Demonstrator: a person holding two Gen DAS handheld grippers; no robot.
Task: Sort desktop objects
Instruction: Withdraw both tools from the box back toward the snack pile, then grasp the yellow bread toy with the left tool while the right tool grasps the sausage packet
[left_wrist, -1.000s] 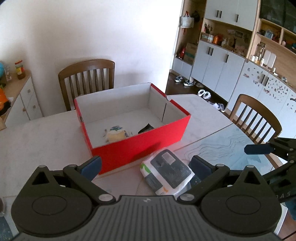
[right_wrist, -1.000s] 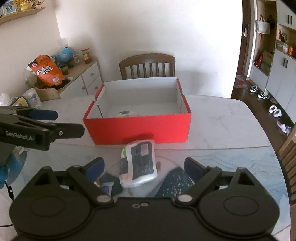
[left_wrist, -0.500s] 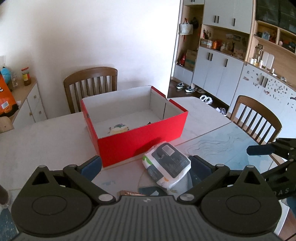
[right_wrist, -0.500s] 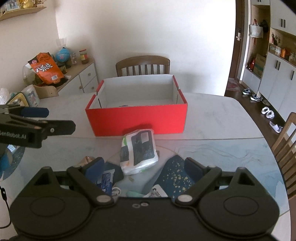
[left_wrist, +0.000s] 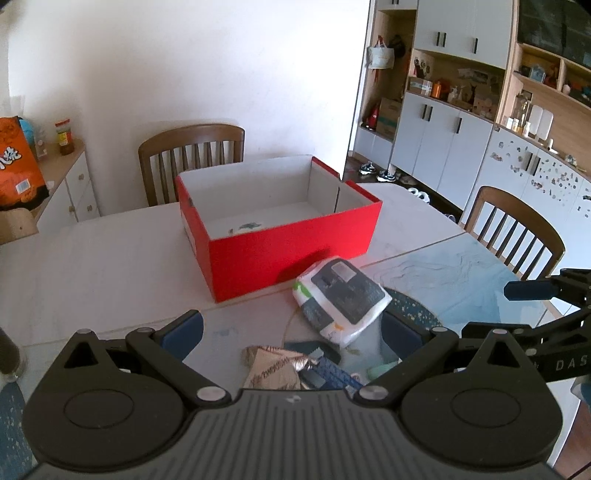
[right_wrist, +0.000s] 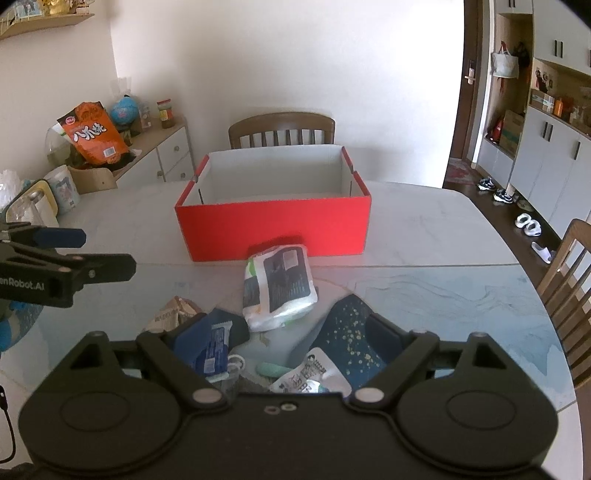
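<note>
An open rectangular red cardboard box (right_wrist: 273, 225) with white inner walls stands toward the far edge of the pale, marble-patterned desk (right_wrist: 424, 221). Just in front of its near wall lies a soft white plastic pack with a dark printed panel (right_wrist: 279, 286), puffy and creased. Nearer the front edge, loose items crowd together: a crinkled beige foil wrapper (left_wrist: 275, 367), a glossy blue snack packet (right_wrist: 212, 343) and a dark blue gold-speckled pouch (right_wrist: 347, 332). The left gripper (left_wrist: 291, 332) is spread wide, holding nothing. The right gripper (right_wrist: 284, 332) is closing slightly from a wide spread, touching nothing, above the clutter. 2 slatted wooden chairs (left_wrist: 192, 158) flank the desk.
</note>
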